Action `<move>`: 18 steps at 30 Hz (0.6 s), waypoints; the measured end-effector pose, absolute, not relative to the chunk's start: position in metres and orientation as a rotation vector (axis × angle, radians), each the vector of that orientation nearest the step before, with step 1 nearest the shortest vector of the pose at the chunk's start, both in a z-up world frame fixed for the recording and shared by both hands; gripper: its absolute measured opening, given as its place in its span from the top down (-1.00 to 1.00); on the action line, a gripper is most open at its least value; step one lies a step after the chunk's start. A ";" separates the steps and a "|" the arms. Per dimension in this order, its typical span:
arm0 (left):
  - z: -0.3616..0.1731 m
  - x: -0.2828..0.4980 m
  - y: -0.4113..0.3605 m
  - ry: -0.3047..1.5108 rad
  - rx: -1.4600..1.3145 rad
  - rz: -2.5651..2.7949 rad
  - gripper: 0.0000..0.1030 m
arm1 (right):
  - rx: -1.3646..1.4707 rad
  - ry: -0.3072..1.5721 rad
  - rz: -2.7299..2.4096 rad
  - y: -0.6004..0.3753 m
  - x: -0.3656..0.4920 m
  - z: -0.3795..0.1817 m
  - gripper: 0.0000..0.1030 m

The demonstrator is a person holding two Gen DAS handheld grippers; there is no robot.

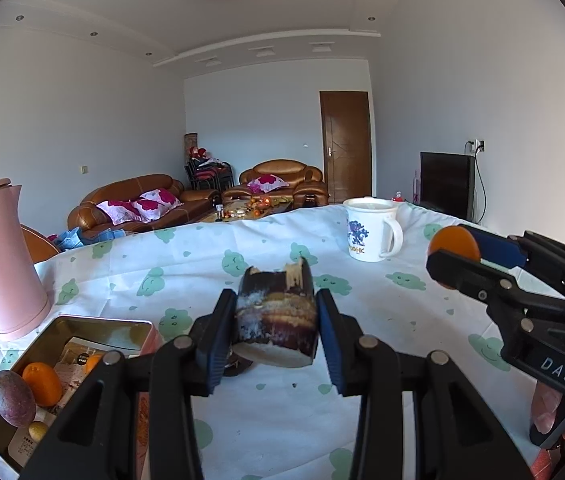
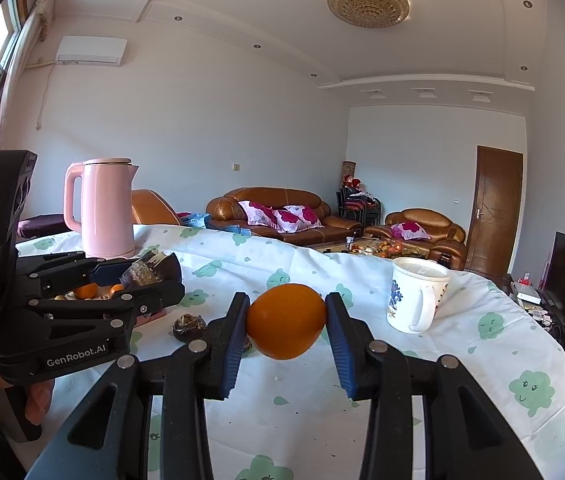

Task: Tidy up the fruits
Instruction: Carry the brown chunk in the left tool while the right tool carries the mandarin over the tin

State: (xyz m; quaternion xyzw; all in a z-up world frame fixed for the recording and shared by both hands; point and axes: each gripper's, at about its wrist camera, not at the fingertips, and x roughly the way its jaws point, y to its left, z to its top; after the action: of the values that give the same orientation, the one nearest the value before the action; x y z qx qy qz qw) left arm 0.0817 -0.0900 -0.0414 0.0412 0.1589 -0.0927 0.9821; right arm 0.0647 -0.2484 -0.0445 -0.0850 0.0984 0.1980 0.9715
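My left gripper [image 1: 276,320] is shut on a dark brown sugarcane piece [image 1: 276,312], held above the tablecloth; it also shows in the right wrist view [image 2: 148,270]. My right gripper [image 2: 286,322] is shut on an orange [image 2: 285,321], held above the table; the orange also shows in the left wrist view [image 1: 454,242]. A metal tin [image 1: 94,340] at lower left holds an orange [image 1: 41,383], a purple-red fruit [image 1: 13,398] and a small yellow fruit [image 1: 37,430].
A pink kettle [image 1: 0,260] stands at the left behind the tin. A white mug [image 1: 370,230] stands at the far right of the table. A dark fruit husk [image 2: 189,326] lies on the cloth near the tin. The table edge curves away behind.
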 end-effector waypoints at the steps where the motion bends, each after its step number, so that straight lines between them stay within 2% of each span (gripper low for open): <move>1: -0.041 0.081 -0.090 0.320 0.083 -0.186 0.18 | -0.175 0.199 0.401 -0.247 0.065 -0.045 0.21; 18: -0.042 0.075 -0.076 0.334 0.086 -0.141 0.18 | -0.206 0.208 0.453 -0.222 0.066 -0.046 0.21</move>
State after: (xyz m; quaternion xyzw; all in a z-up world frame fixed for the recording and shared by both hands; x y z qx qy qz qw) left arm 0.0752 -0.0764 -0.0417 0.0426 0.1658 -0.0700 0.9827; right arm 0.0659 -0.2220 -0.0460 -0.1020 0.1029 0.2237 0.9638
